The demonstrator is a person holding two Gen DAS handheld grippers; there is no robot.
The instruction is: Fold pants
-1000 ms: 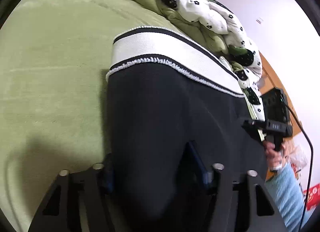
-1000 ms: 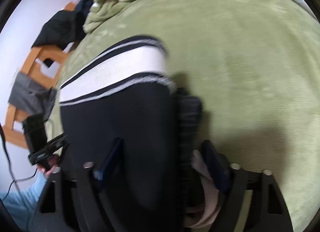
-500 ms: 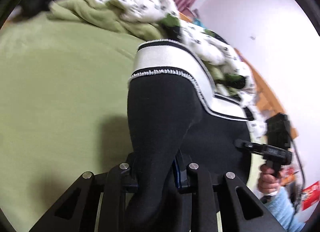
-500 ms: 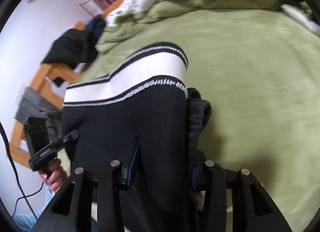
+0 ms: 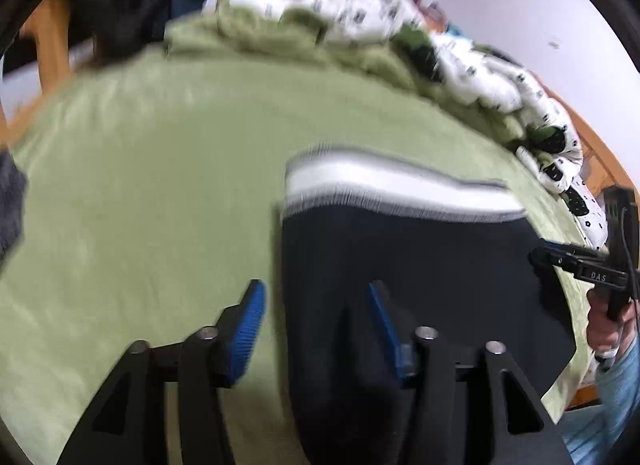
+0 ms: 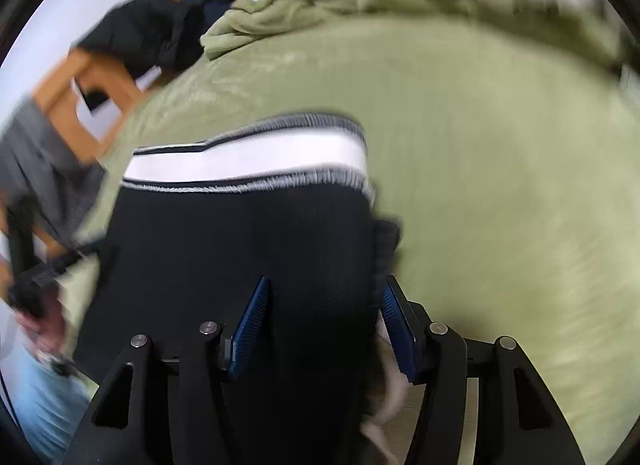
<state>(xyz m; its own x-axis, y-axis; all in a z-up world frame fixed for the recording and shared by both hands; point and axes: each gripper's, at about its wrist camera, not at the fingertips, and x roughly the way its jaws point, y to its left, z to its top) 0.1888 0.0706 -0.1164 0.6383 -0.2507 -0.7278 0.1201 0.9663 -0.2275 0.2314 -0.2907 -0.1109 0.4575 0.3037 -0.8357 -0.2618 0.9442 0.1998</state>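
Observation:
Black pants (image 5: 420,277) with a white, black-edged waistband (image 5: 392,185) lie flat on the green bed cover (image 5: 140,193). My left gripper (image 5: 316,305) is open over the pants' left edge, blue pads apart, nothing held. In the right wrist view the pants (image 6: 248,249) and waistband (image 6: 256,157) fill the middle. My right gripper (image 6: 324,305) is open over the pants' right edge, fabric lying between its fingers. The right gripper also shows at the far right of the left wrist view (image 5: 580,265). Both views are motion-blurred.
A rumpled green blanket and white patterned duvet (image 5: 460,65) are piled at the far side of the bed. A wooden bed frame with dark clothes (image 6: 132,33) stands beyond. Dark grey fabric (image 5: 10,205) lies at the bed's left edge.
Both grippers were shut on the pants' near edge half a second ago; both have opened and let go. The pants have dropped flat on the bed.

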